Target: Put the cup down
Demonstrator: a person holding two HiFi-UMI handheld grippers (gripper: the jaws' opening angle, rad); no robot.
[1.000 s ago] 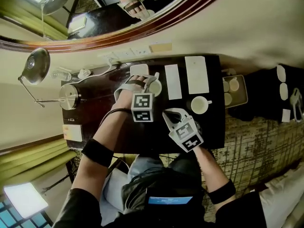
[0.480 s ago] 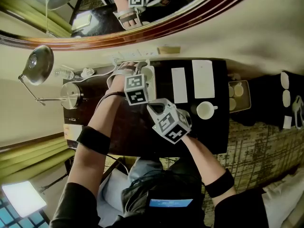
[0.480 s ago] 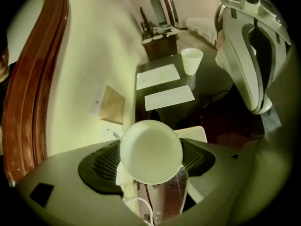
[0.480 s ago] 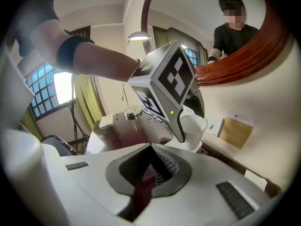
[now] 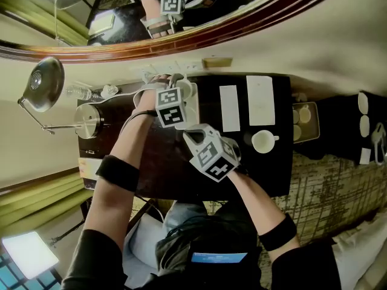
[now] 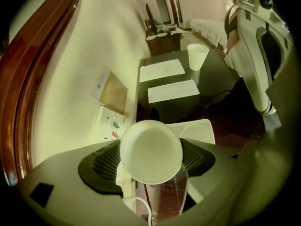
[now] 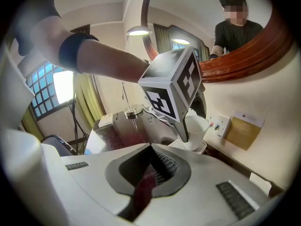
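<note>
Dark desk [image 5: 269, 175]; left tool [image 5: 179, 88] tight around white cup [image 6: 150, 152], right tool [image 7: 151, 154] closed.

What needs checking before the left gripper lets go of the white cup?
1. White tapered cup gripped between the left gripper's jaws: ok.
2. Cup upright, wide mouth up: ok.
3. White square tray under the cup as a landing spot: ok.
4. Cup base actually resting on the tray: cannot tell; the right gripper view shows it at the tray's surface, but contact is unclear.
5. Right gripper out of the way, jaws shut and empty: ok.
</note>
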